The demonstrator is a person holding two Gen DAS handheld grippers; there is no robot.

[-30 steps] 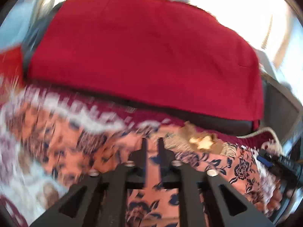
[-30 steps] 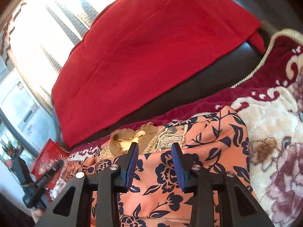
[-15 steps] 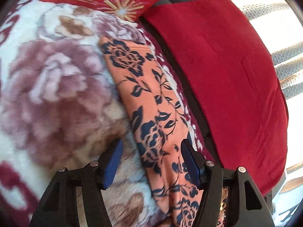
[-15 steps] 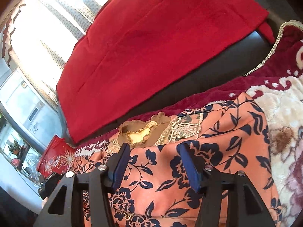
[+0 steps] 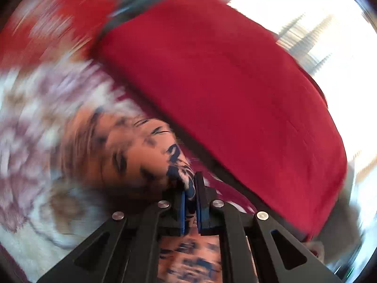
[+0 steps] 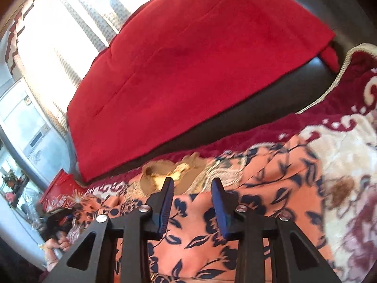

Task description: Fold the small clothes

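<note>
Floral blanket (image 6: 348,155) under orange garment (image 6: 271,188). Left gripper (image 5: 191,188) now clamped on garment edge, previously apart. Right gripper (image 6: 192,186) closing over cloth at 12 o'clock, unpinched. Fold ready.

The left claw (image 5: 190,188) is pinched shut on a fold of orange floral garment (image 5: 132,155); a red cushion (image 5: 223,94) lies beyond it.
</note>
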